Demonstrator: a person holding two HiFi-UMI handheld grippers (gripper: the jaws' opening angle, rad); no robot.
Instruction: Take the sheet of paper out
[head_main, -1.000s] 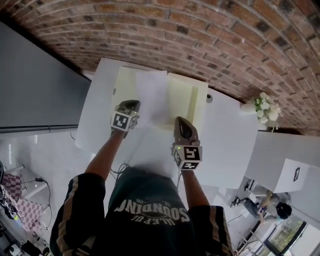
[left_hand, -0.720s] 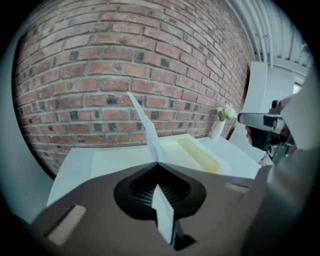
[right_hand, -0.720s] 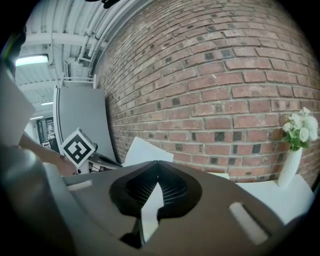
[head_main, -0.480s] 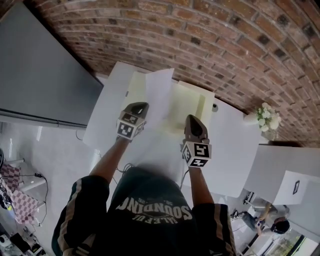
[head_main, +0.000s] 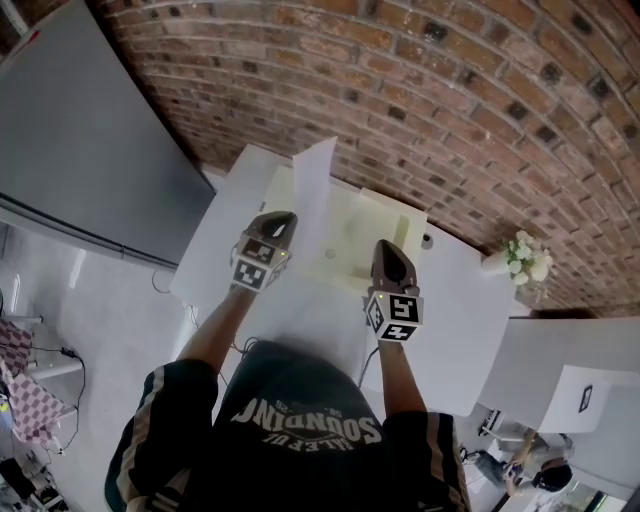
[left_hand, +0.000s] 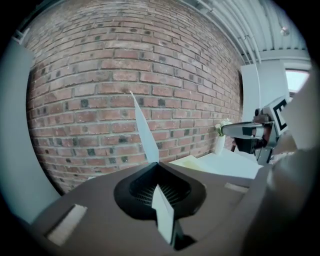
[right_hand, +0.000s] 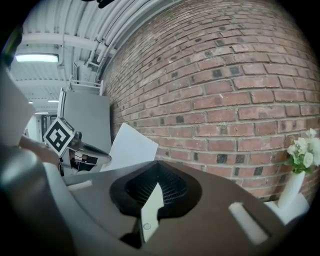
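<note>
Sheet (head_main: 313, 185) edge in left tool (head_main: 280, 222), folder (head_main: 350, 225) edge in right tool (head_main: 389, 256)

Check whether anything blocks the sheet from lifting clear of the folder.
Nothing visible does. The left gripper is shut on the sheet of paper, which stands upright above the open folder, with only open air and the brick wall beyond it.

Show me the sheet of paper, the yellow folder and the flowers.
sheet of paper (head_main: 314, 193), head view, middle of the upright sheet.
yellow folder (head_main: 355, 227), head view, its bare upper face.
flowers (head_main: 528, 254), head view, the white blooms.
</note>
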